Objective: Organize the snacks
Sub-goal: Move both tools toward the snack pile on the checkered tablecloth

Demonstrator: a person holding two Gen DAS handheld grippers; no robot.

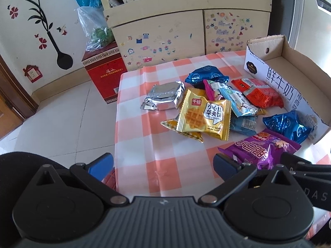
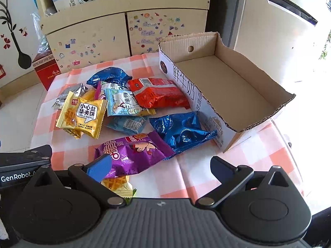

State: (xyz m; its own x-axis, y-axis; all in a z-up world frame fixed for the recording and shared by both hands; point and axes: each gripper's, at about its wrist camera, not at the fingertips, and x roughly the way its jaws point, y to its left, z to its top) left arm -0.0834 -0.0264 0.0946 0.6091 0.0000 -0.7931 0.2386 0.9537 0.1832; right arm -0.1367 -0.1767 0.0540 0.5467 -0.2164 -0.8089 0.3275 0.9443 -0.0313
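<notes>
Several snack packets lie in a heap on the orange-and-white checked tablecloth (image 1: 144,128). A yellow waffle packet (image 1: 203,116) (image 2: 81,114) sits in front, with a silver foil packet (image 1: 165,96), a red packet (image 2: 159,94), two blue packets (image 2: 182,130) and a purple packet (image 2: 132,153) around it. An open cardboard box (image 2: 227,86) stands to the right, with nothing inside. My left gripper (image 1: 163,165) hovers open near the table's front edge. My right gripper (image 2: 161,168) is open too, its left finger over the purple packet's near end.
A cream cabinet (image 1: 161,33) with stickers stands behind the table. A red carton (image 1: 103,76) with a plastic bag on top sits on the tiled floor at the left. Another small waffle packet (image 2: 118,185) lies just under my right gripper.
</notes>
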